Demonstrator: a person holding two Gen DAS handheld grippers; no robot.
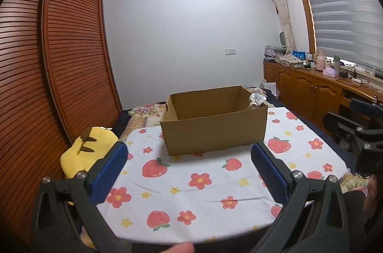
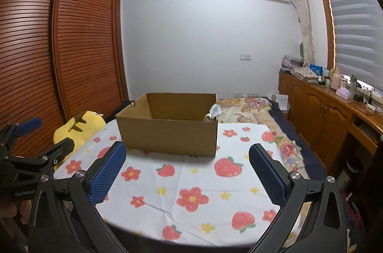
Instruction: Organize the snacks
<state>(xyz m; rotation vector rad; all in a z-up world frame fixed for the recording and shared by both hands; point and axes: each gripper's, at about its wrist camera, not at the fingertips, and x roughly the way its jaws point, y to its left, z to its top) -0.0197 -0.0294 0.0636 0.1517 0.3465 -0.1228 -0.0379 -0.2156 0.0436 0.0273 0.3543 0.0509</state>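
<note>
Your two grippers hang over a table (image 1: 215, 224) draped in a white cloth printed with strawberries and red flowers, in a bedroom with a slatted wooden wardrobe (image 1: 59, 56) at nine o'clock and a low run of wooden cabinets (image 2: 318, 114) at three o'clock beneath the blinds.

An open cardboard box (image 1: 213, 133) stands on the cloth at twelve o'clock in both wrist views, upright, with its flaps cut away. A clear snack packet (image 1: 256, 100) with a white label lies inside it, against the box's far right corner; only its top shows above the rim, and its contents cannot be made out.

A yellow plush toy (image 1: 88, 152) rests at the table's edge at about ten o'clock of the box, beside the wardrobe.

Your left gripper (image 1: 189, 154) is released, its blue-padded fingers spread wide with nothing between them, the near wall of the box framed in the gap but not touched. Your right gripper (image 2: 188, 154) is likewise spread and holds nothing, short of the box. Each tool appears in the other's view: the right at three o'clock of the left camera, the left at nine o'clock of the right camera.
</note>
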